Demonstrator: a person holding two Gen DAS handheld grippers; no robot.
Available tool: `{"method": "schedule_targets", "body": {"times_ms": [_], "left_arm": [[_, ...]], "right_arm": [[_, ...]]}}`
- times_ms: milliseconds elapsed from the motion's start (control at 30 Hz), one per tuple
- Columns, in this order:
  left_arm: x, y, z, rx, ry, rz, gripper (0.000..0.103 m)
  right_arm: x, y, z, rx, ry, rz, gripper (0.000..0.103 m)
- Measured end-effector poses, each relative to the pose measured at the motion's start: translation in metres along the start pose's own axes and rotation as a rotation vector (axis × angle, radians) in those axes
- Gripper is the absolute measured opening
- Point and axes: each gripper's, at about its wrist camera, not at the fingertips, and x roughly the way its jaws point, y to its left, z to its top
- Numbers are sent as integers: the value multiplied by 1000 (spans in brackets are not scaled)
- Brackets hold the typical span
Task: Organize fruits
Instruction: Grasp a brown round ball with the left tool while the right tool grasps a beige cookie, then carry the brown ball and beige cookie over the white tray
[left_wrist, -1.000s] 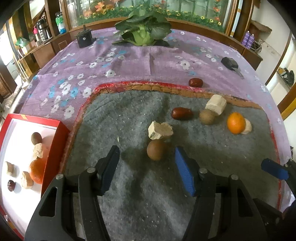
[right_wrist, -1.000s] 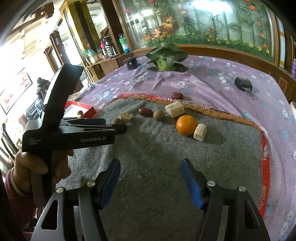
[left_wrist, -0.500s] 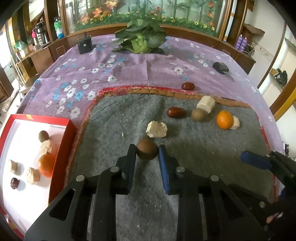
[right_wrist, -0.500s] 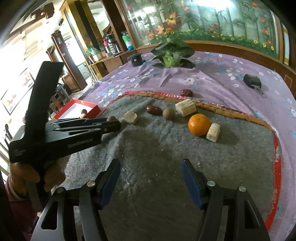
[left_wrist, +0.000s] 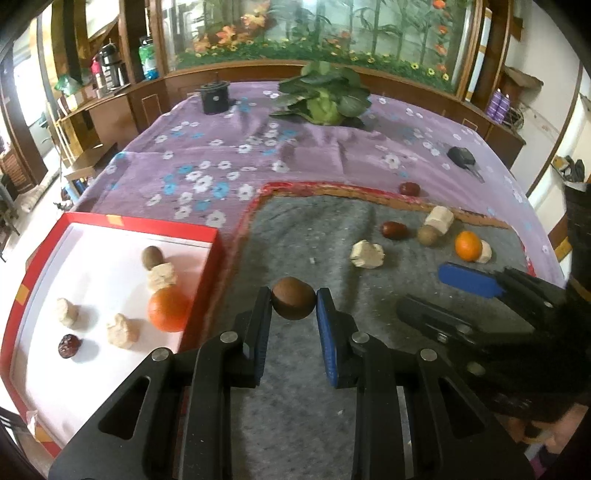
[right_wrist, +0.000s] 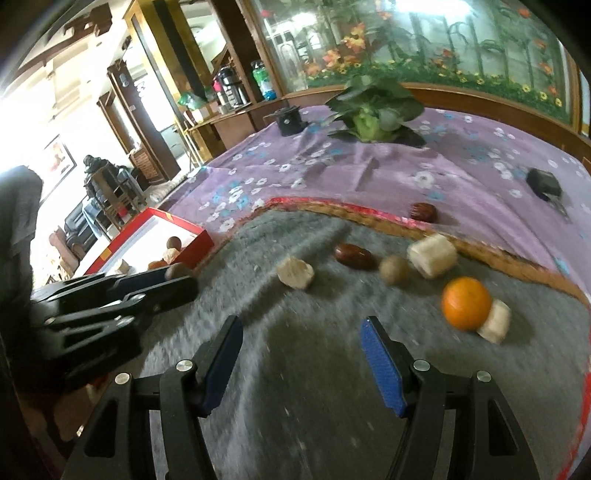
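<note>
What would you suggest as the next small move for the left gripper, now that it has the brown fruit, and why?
Probably carry it left and over the red box. The left gripper is shut on the round brown fruit, which looks clear of the grey mat, and the box already holds similar pieces, with bare white floor near its front for setting this one down.

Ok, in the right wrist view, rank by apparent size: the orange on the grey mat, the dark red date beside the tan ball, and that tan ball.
1. Orange, clearly largest.
2. Dark red date and tan ball: too alike to rank; the date is longer, the ball rounder and blurred.
</note>
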Motion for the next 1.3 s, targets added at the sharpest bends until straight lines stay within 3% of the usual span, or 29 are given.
{"method": "schedule_targets", "body": {"times_ms": [133,367,500,867,1300], "left_arm": [[-2,11,-1,-15,2,-4,24],[-3,22,0,-25,0,-20,24],[0,29,0,-34,11,-19,24],[-10,38,-6,-51,-2,-3,24],[-36,59,-19,-77,-41,76,24]], "right_arm": [[21,7,10,-40,32,-23,60],[41,-2,27,71,25,7,53],[52,4,30,29,39,-64,28],[19,18,16,-19,28,-60,27],[0,73,9,-117,8,-18,27]]}}
